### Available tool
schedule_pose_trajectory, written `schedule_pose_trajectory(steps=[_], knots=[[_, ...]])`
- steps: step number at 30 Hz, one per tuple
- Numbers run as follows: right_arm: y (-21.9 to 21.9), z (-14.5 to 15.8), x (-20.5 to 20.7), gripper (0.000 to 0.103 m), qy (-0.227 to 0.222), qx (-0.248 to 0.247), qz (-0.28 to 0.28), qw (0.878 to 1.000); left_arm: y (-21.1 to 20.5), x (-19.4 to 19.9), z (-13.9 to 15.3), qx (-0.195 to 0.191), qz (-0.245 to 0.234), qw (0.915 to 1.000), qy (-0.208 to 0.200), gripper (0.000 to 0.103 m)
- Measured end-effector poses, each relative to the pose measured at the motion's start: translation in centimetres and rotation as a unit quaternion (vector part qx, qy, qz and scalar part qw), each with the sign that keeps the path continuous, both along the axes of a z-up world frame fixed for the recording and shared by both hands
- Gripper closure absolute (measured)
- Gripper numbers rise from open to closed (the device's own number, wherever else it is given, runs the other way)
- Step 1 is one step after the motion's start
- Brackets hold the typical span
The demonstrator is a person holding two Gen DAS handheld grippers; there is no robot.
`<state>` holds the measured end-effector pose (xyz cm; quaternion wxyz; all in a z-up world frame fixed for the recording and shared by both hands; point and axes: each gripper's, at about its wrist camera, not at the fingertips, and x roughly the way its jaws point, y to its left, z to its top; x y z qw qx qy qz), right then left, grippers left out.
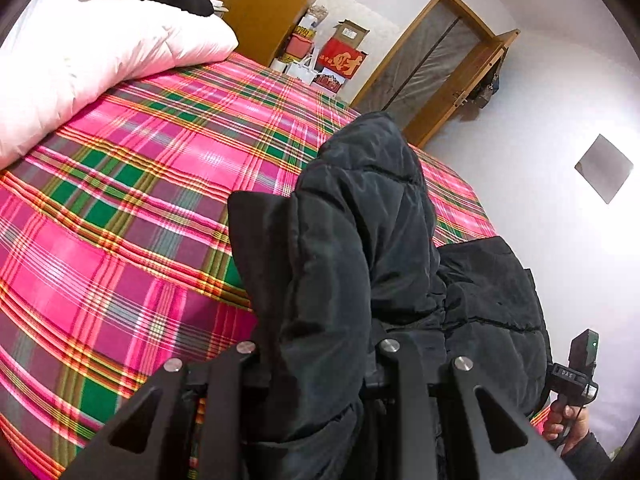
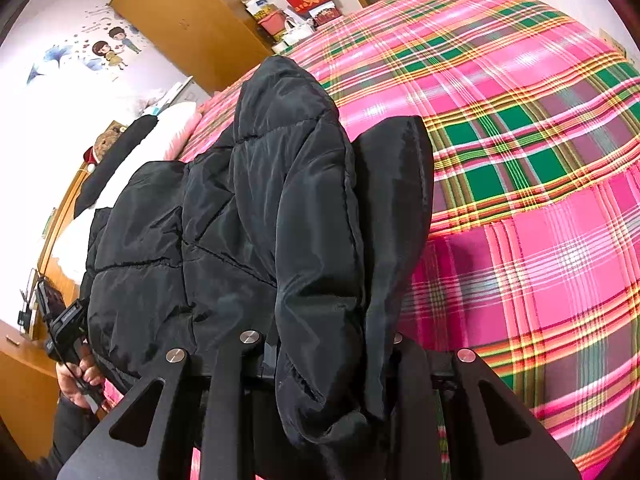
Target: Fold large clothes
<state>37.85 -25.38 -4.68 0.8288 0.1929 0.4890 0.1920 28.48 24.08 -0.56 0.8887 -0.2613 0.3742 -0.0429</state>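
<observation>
Black jacket (image 1: pixel 360 248) between both tools' fingers

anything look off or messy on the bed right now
Nothing damaged or spilled. The black puffer jacket is bunched rather than flat, pinched in both the left hand-held gripper and the right hand-held gripper above the plaid bedspread.

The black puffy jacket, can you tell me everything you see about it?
The black jacket is a padded, quilted coat with stitched panels and slightly shiny fabric. It is bunched up and draped, not flat. The left gripper and the right gripper each pinch a fold of it, holding it over the pink plaid bedspread. A smoother, flat black flap hangs at its edge. Whether it touches the bed is hidden.
</observation>
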Motion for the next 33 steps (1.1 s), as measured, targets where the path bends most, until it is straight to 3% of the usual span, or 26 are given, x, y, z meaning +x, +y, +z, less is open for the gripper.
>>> schedule_pose_trajectory(steps=[18, 27, 33], knots=[[5.9, 4.2, -0.8, 0.078, -0.032, 0.026, 0.032, 0.999, 5.9, -3.4, 5.1, 0.025, 0.022, 0.9991, -0.028, 0.077], [11.5, 2.5, -1.6, 0.078, -0.02, 0.044, 0.055, 0.997, 11.4, -5.7, 3.5, 0.03, 0.054, 0.9979, -0.018, 0.077], [14.9, -2.2, -1.0, 0.078, 0.006, 0.05, 0.064, 0.997, 14.7, -5.6, -0.9, 0.03, 0.071, 0.997, 0.01, 0.077]])
